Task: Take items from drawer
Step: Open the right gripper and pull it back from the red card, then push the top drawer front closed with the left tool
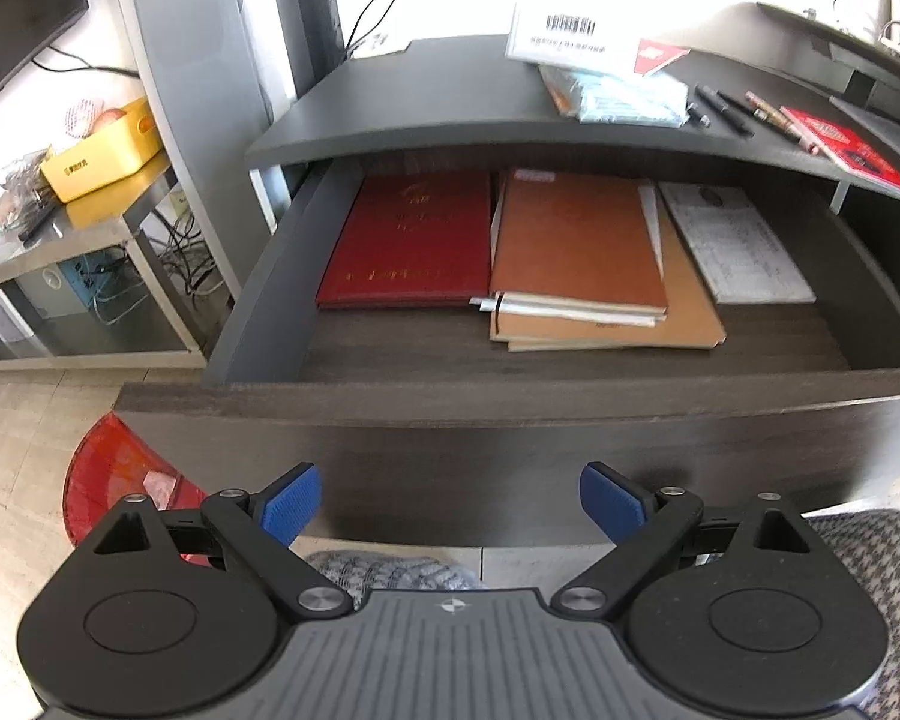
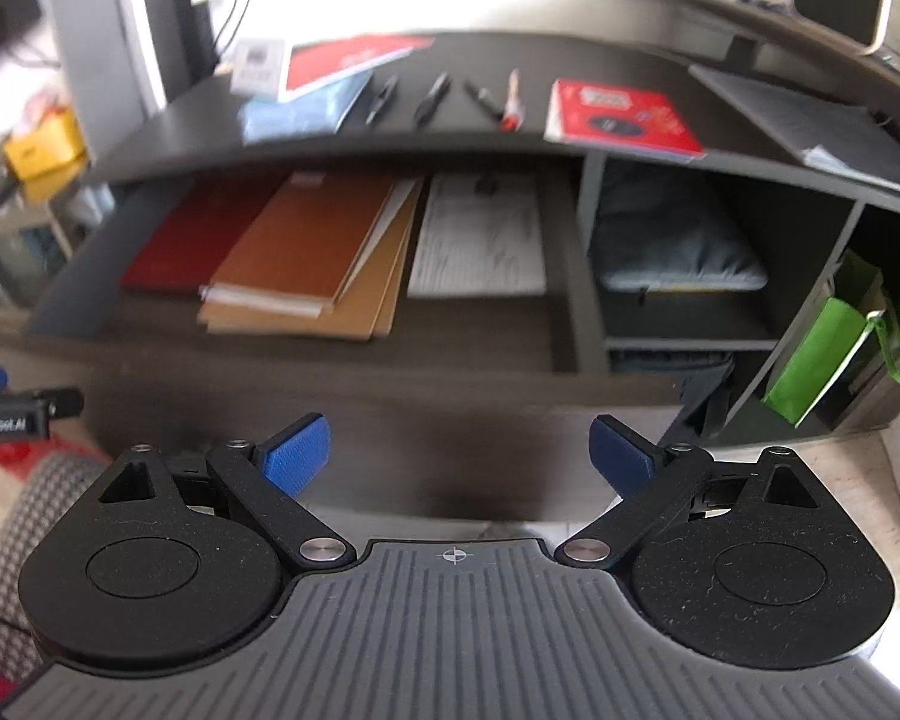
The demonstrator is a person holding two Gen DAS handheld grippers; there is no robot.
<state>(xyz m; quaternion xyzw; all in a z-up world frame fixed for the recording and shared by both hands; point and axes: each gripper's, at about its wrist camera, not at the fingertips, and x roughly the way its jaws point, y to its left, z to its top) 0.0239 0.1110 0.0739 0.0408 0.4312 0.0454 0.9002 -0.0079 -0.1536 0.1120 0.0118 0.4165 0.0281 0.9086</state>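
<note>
The dark wooden drawer [image 1: 510, 402] stands pulled open under the desk top. Inside lie a dark red book [image 1: 408, 240] at the left, an orange notebook [image 1: 576, 240] on a stack of tan folders in the middle, and a white printed booklet [image 1: 738, 243] at the right. The same items show in the right wrist view: red book [image 2: 192, 246], orange notebook [image 2: 312, 240], white booklet [image 2: 480, 240]. My left gripper [image 1: 450, 504] is open and empty in front of the drawer front. My right gripper [image 2: 459, 456] is open and empty, also short of the drawer front [image 2: 330, 414].
On the desk top [image 1: 426, 102] lie papers, blue packets [image 1: 624, 99], several pens [image 2: 432, 96] and a red booklet [image 2: 618, 114]. Right of the drawer are open shelves with a grey cushion [image 2: 678, 240] and a green bag [image 2: 816, 360]. A yellow box [image 1: 102, 156] sits on a side table at left.
</note>
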